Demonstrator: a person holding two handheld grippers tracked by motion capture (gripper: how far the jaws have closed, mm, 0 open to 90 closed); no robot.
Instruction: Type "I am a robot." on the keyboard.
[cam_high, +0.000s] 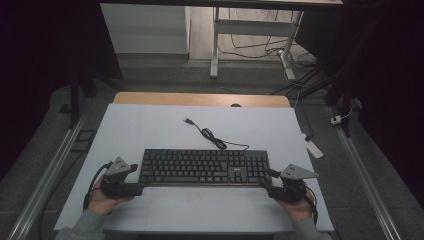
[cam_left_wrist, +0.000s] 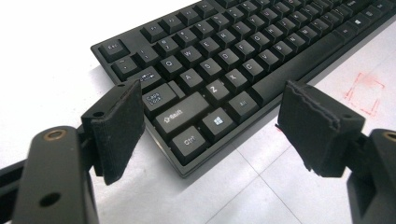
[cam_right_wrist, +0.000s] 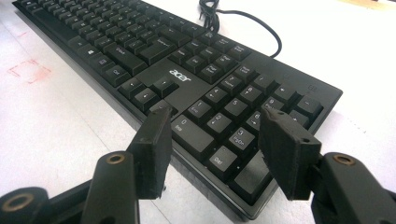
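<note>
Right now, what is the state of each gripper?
Left gripper: open, holding nothing, at the keyboard's left corner.
Right gripper: open, holding nothing, over its right corner.

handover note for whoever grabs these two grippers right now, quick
Left gripper: open, at the near left corner of the keyboard, jaws either side of the Ctrl corner, not pressing.
Right gripper: open, at the near right corner over the numpad edge, nothing held.
The keyboard lies flat mid-table, its cable trailing away behind it.
Done: both grippers lined up at the ends.
Left: probably close on both ends, then lift or shift it.
</note>
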